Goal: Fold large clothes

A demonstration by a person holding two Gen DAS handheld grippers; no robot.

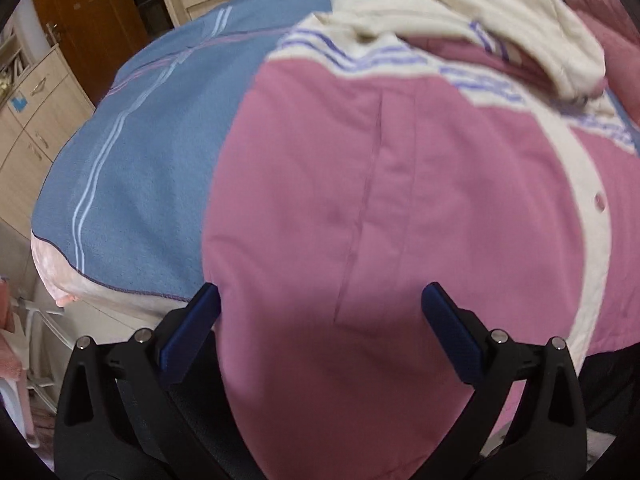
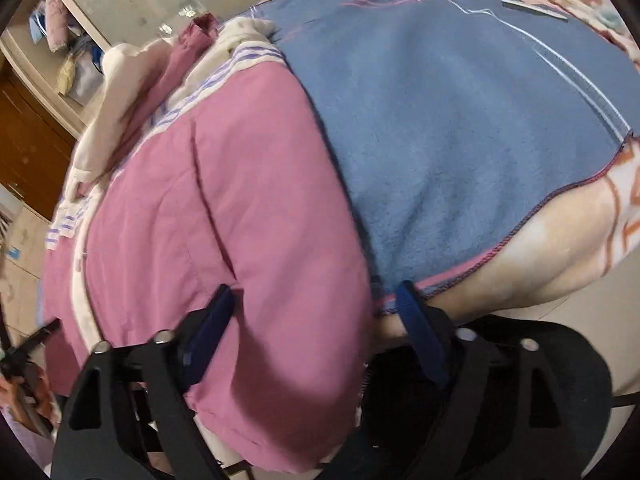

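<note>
Bed (image 2: 560,248) carries a blue blanket (image 1: 160,152); on it lies the pink jacket (image 1: 380,180), cream hood (image 1: 520,28) at the far end, cream button placket (image 1: 580,184) running lengthwise. The garment looks already doubled along its length, hem toward me. Judged step: between folds, both tools free of cloth.

Left gripper (image 1: 320,304): jaws spread wide over the pink panel near the hem, nothing pinched. Right gripper (image 2: 316,304): jaws wide apart, straddling the jacket's edge where it meets the blanket, not gripping.

Next move probably calls for both jaws to close on the hem corners and carry them toward the hood.

Only the left view shows the placket's snap; only the right shows the blanket's stitched border and a thin flat object (image 2: 536,10) at the bed's far side.
</note>
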